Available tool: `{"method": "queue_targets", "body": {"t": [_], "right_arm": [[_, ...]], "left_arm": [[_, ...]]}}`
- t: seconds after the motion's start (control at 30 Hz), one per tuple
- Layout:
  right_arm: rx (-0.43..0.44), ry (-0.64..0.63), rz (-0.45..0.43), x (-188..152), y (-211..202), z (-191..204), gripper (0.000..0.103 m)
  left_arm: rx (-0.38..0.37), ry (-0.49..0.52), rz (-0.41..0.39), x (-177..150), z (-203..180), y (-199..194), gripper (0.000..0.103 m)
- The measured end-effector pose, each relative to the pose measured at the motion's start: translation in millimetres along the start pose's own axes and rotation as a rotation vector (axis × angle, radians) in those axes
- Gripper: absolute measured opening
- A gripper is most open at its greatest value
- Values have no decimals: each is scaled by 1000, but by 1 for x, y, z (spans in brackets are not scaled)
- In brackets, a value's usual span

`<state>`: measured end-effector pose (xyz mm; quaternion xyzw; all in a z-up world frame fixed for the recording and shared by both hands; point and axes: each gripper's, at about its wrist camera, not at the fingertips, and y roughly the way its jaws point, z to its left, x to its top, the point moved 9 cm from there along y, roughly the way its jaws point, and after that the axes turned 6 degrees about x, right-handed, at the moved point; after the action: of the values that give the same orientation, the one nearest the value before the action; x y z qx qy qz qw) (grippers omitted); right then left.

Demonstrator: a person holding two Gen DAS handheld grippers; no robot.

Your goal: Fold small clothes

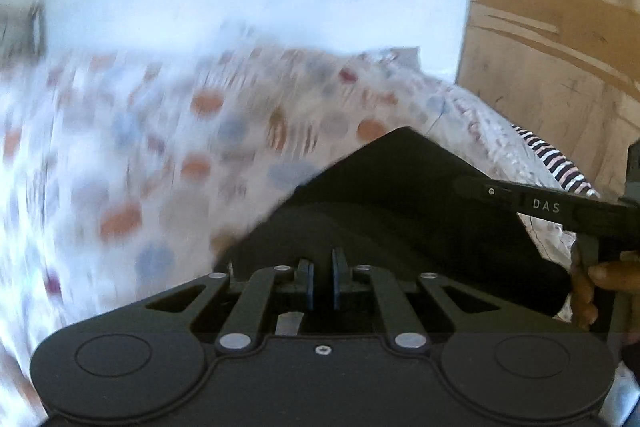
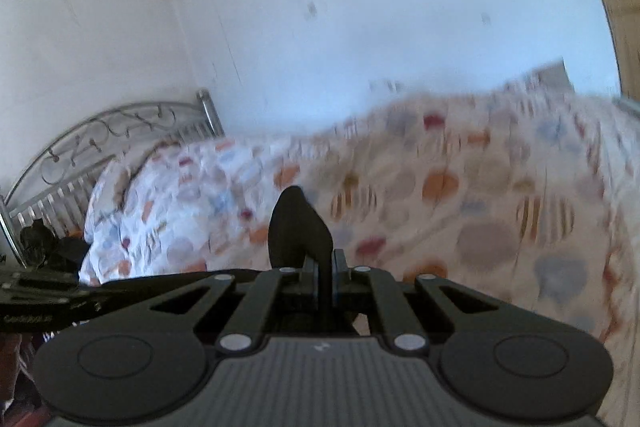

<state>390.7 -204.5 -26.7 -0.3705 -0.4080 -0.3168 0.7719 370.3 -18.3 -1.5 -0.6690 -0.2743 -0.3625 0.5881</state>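
Note:
A black garment [image 1: 400, 211] hangs in front of my left gripper [image 1: 322, 285], spread wide over the patterned bedspread [image 1: 160, 147]. The left jaws stand nearly together with a narrow gap, and the cloth seems pinched at them. My right gripper [image 2: 325, 283] is shut on a fold of the same black garment [image 2: 298, 227], which sticks up between its pads. The right gripper's body [image 1: 560, 207] and the hand holding it show at the right of the left wrist view. The left gripper's body [image 2: 36, 299] shows at the left of the right wrist view.
The bed has a white cover with orange, blue and red spots [image 2: 460, 195]. A metal headboard [image 2: 100, 139] and a pillow [image 2: 132, 211] are at the left. A striped cloth [image 1: 556, 163] lies at the bed's right edge. A wooden wardrobe [image 1: 552, 27] stands right. Dark items [image 2: 44, 243] sit by the headboard.

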Motion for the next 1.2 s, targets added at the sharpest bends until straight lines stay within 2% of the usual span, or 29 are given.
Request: {"method": "queue_targets", "body": {"t": [0.07,0.23,0.3,0.47,0.63,0.67,0.7,0.73,0.8,0.83,0.93,1.0,1.1,1.2], "right_arm": [[-28,41,45,-16,2,-12,7],[-69,174,121,-40,-3,-50,7],[-78,162,133,-46,-3,-55,7],[-103,106,141,-46,-1,-44,9],[-120,65,120,-37,-12,-32,29],[-120,55,112,-35,-17,-29,33],[-121,40,99,-33,-25,-24,43],[-122,25,84,-32,-32,-19,52],[-122,-16,53,-29,-47,-7,60],[-127,-41,38,-29,-57,0,66],[-121,-105,-10,-27,-84,24,83],[-115,-134,-43,-28,-104,41,89],[-114,-161,-97,-28,-136,64,99],[-118,-179,-140,-33,-164,81,103]], "left_arm": [[-16,-79,45,-25,10,4,8],[-9,-219,67,-62,27,7,8],[-13,-257,77,-65,31,11,9],[1,-259,94,-64,30,12,11],[31,-275,113,-63,28,3,22],[34,-274,108,-63,27,0,28],[38,-275,103,-62,26,-4,38],[44,-277,94,-61,25,-10,43],[56,-276,70,-59,22,-22,61],[61,-272,55,-58,20,-29,64],[77,-254,11,-55,13,-53,80],[92,-238,-27,-54,9,-71,92],[104,-218,-80,-54,3,-100,101],[127,-203,-134,-59,-1,-130,102]]}}
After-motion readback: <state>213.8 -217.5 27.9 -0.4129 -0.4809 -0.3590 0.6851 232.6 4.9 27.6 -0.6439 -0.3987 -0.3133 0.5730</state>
